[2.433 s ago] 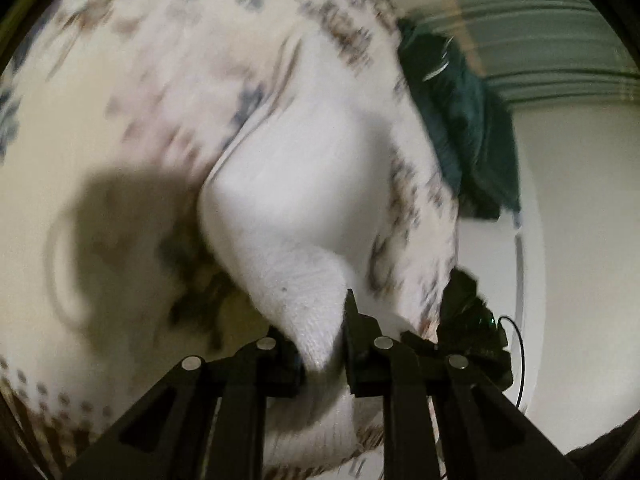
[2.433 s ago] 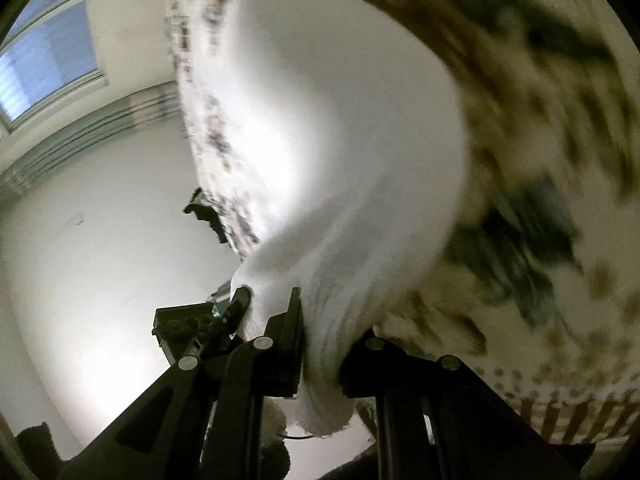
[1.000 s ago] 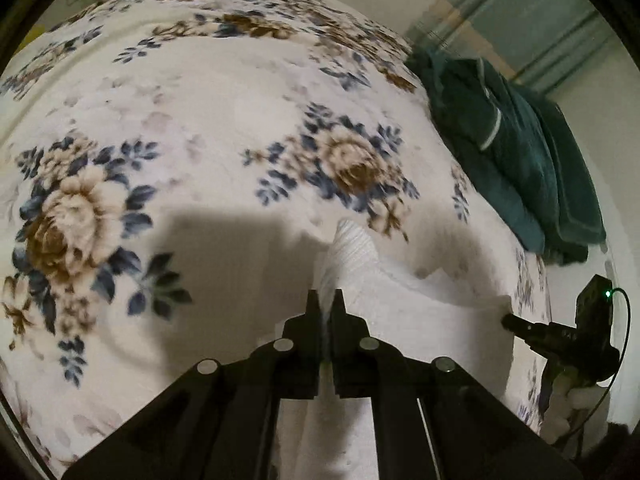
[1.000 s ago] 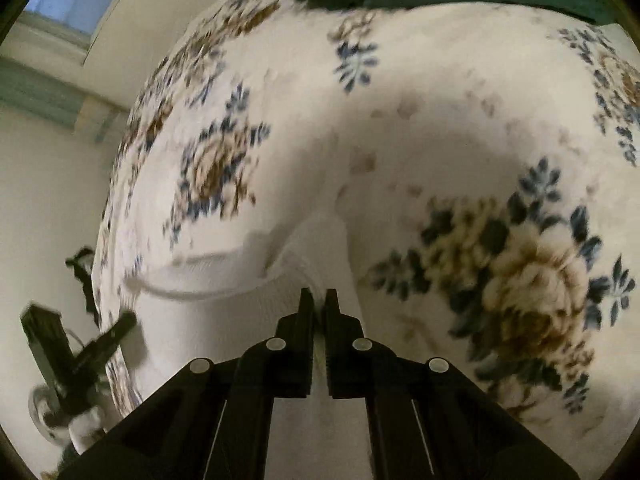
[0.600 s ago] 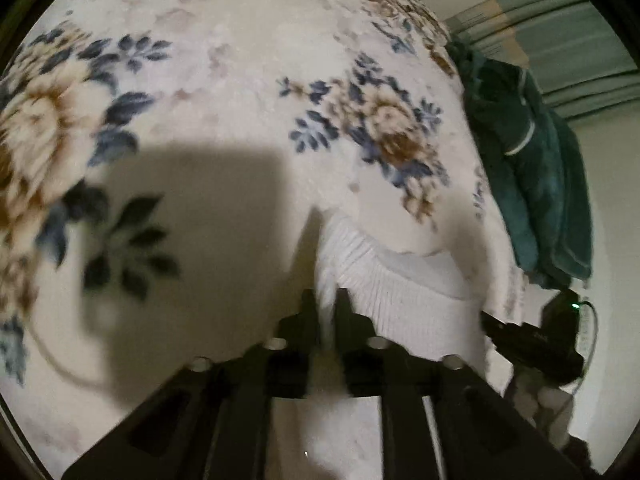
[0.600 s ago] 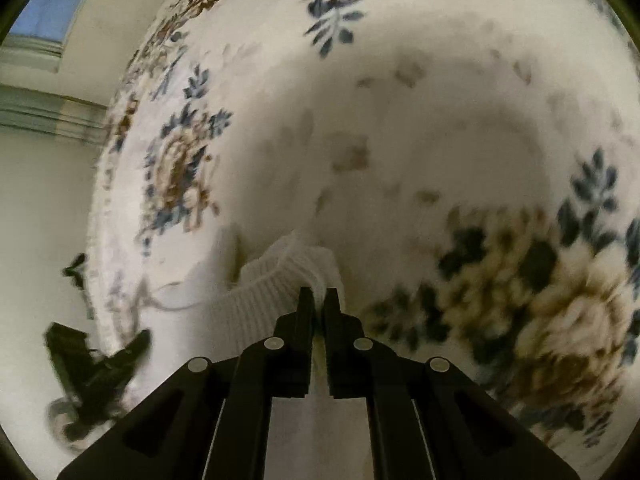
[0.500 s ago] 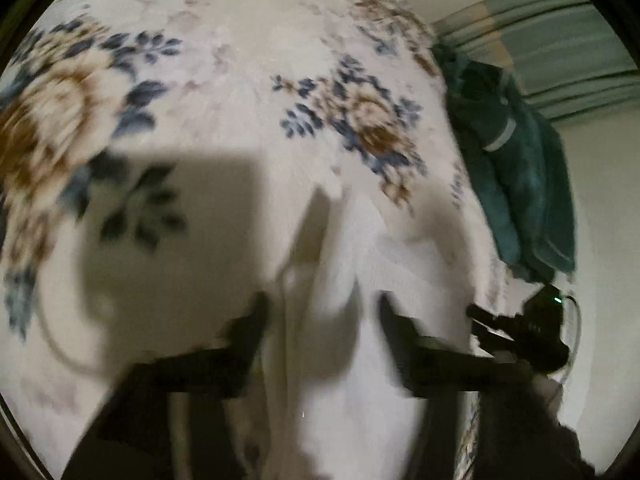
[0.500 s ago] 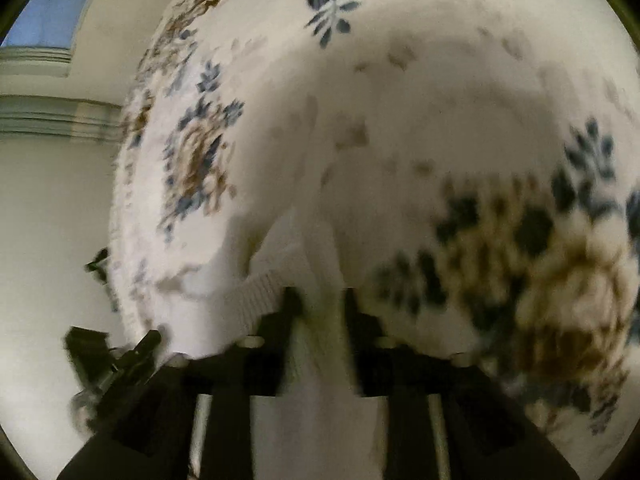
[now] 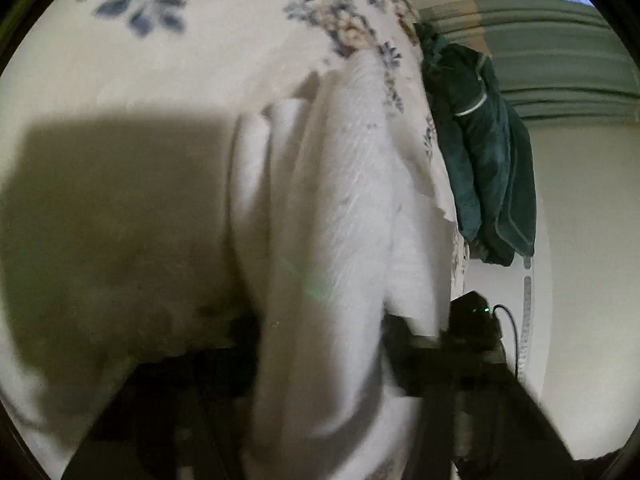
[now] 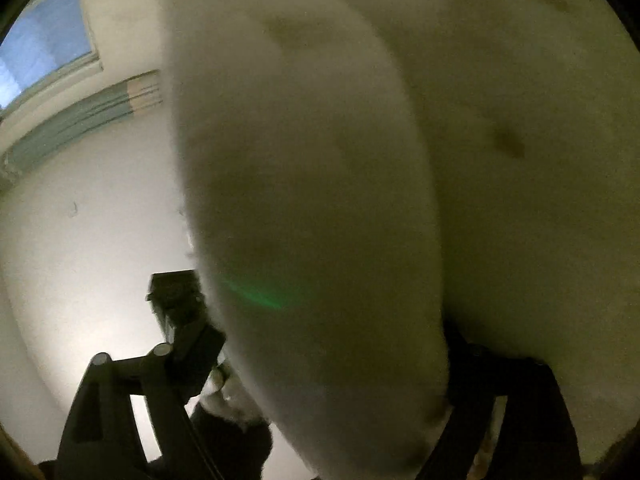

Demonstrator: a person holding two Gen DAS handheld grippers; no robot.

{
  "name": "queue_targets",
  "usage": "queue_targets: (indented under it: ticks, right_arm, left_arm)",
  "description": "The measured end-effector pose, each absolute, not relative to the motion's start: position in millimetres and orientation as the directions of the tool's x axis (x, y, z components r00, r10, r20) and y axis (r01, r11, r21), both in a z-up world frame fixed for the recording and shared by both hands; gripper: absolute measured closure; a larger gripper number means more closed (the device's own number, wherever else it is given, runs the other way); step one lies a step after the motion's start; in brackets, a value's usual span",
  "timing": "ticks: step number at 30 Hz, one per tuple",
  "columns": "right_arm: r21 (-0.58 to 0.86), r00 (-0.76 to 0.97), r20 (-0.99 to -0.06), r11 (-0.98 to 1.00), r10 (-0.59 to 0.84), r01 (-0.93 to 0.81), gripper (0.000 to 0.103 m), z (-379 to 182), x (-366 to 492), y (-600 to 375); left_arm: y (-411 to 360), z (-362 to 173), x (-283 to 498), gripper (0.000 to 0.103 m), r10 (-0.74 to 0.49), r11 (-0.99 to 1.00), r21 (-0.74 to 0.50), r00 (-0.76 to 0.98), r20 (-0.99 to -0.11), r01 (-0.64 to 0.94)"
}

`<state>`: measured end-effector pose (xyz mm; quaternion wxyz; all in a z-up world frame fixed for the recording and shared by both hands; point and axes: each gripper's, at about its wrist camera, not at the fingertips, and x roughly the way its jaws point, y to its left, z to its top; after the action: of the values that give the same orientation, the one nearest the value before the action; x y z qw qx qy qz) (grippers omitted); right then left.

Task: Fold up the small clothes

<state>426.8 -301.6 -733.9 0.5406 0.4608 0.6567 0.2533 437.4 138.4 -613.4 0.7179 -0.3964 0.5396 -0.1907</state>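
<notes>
A small white knitted garment lies on the flower-patterned bed cover. In the left wrist view my left gripper is open, with its fingers spread wide on either side of the cloth. In the right wrist view the same white garment fills the middle, close and blurred. My right gripper is open too, and its fingers stand wide apart around the cloth. The cloth hides both grippers' fingertips.
A dark green garment lies heaped at the bed's far right edge. The other gripper's body shows at the lower right. Beyond the bed are a pale wall, a green curtain and a window.
Both grippers were shut on the garment's ribbed edge a second ago. They have since opened and let go, and both have moved in lower and closer over the cloth.
</notes>
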Motion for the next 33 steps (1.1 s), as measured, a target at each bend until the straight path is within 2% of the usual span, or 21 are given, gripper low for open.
queue_targets:
  ticks: [2, 5, 10, 15, 16, 18, 19, 20, 21, 23, 27, 30, 33]
  right_arm:
    - [0.826, 0.030, -0.499, 0.465, 0.866, 0.318, 0.059, -719.8, 420.6, -301.7]
    - [0.827, 0.030, -0.518, 0.491, 0.855, 0.274, 0.062, -690.3, 401.9, -297.3]
    - [0.812, -0.026, -0.534, 0.522, 0.845, 0.261, 0.062, -657.9, 323.7, -287.7]
    - [0.738, -0.116, -0.581, 0.581, 0.806, 0.342, 0.062, -666.8, 227.2, -283.0]
    - [0.718, -0.135, -0.595, 0.599, 0.793, 0.356, 0.062, -672.6, 210.6, -281.5]
    - [0.644, -0.185, -0.656, 0.671, 0.732, 0.368, 0.058, -684.3, 187.6, -278.0]
    - [0.606, -0.208, -0.690, 0.710, 0.693, 0.358, 0.052, -687.1, 181.8, -276.2]
    - [0.574, -0.227, -0.716, 0.741, 0.661, 0.348, 0.046, -687.5, 179.7, -275.5]
    - [0.550, -0.231, -0.736, 0.761, 0.637, 0.344, 0.045, -684.1, 178.5, -275.8]
    - [0.527, -0.222, -0.763, 0.783, 0.607, 0.331, 0.045, -669.3, 182.4, -278.6]
    - [0.408, -0.161, -0.885, 0.894, 0.437, 0.185, 0.045, -609.1, 223.9, -290.6]
    - [0.375, -0.067, -0.923, 0.925, 0.378, 0.057, 0.045, -564.4, 264.4, -283.4]
    - [0.345, -0.036, -0.938, 0.934, 0.344, -0.086, 0.043, -552.6, 307.6, -258.9]
  left_arm:
    - [141.4, -599.2, 431.2, 0.074, -0.685, 0.629, -0.764, 0.364, -0.631, -0.141]
    - [138.4, -569.9, 409.6, 0.074, -0.670, 0.649, -0.751, 0.376, -0.640, -0.122]
    - [130.6, -540.7, 338.9, 0.073, -0.648, 0.682, -0.716, 0.334, -0.685, -0.147]
    - [121.3, -562.8, 248.2, 0.070, -0.633, 0.692, -0.668, 0.216, -0.744, -0.275]
    - [117.9, -570.1, 234.8, 0.066, -0.618, 0.709, -0.643, 0.184, -0.765, -0.291]
    - [113.7, -582.6, 213.6, 0.063, -0.573, 0.743, -0.575, 0.116, -0.811, -0.343]
    - [112.2, -580.8, 206.4, 0.061, -0.525, 0.776, -0.522, 0.095, -0.845, -0.353]
    - [110.5, -573.7, 204.3, 0.060, -0.490, 0.801, -0.491, 0.098, -0.866, -0.343]
    - [109.0, -564.0, 203.3, 0.056, -0.457, 0.824, -0.467, 0.112, -0.883, -0.319]
    - [104.9, -537.7, 209.1, 0.037, -0.372, 0.873, -0.399, 0.144, -0.917, -0.282]
    - [91.9, -503.7, 239.4, 0.034, -0.299, 0.925, -0.334, 0.195, -0.934, -0.181]
    - [78.6, -502.2, 261.1, 0.034, -0.236, 0.961, -0.260, 0.216, -0.948, -0.091]
    - [66.0, -511.7, 279.9, 0.034, -0.183, 0.981, -0.193, 0.234, -0.955, -0.022]
